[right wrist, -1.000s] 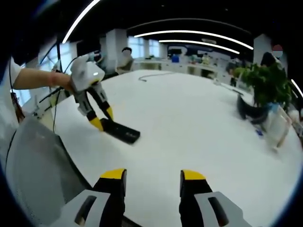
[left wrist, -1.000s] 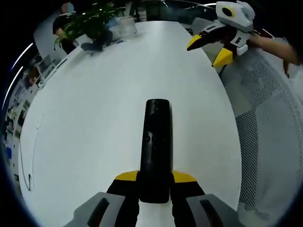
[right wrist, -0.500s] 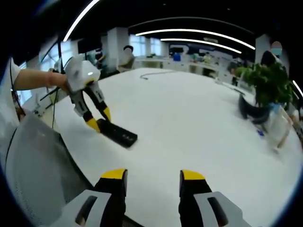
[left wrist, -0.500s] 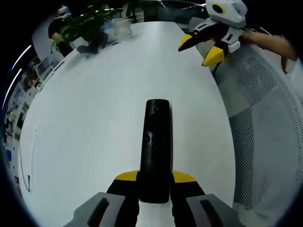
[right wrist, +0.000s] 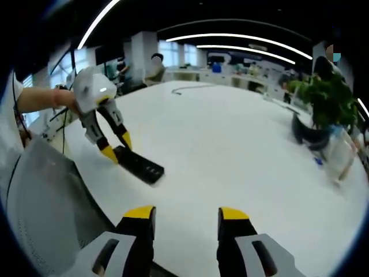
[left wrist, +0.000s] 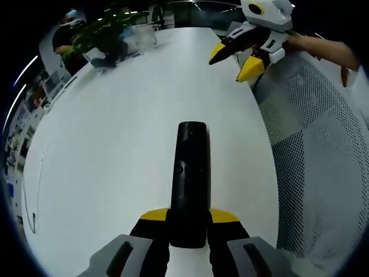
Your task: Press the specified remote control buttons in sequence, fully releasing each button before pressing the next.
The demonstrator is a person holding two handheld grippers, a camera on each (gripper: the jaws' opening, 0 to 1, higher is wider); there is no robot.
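Observation:
A long black remote control (left wrist: 189, 179) lies on the white table (left wrist: 115, 133), its near end clamped between the yellow tips of my left gripper (left wrist: 189, 219). The right gripper view has the same remote (right wrist: 138, 165) at the left, with the left gripper (right wrist: 113, 149) shut on its end and a hand holding that gripper. My right gripper (right wrist: 186, 216) hangs open over the table's near edge, nothing between its fingers. In the left gripper view the right gripper (left wrist: 233, 60) is at the upper right, its jaws apart, well away from the remote.
A potted green plant (right wrist: 323, 104) and a clear container (right wrist: 340, 153) stand at the table's far side. A thin cable (right wrist: 184, 88) lies on the far part of the table. A grey mesh chair back (left wrist: 317, 156) is beside the table edge. People sit in the background office.
The right gripper has drifted left and slightly up in the left gripper view. In the right gripper view the remote and left gripper have shifted a little down and left. The remote stays clamped.

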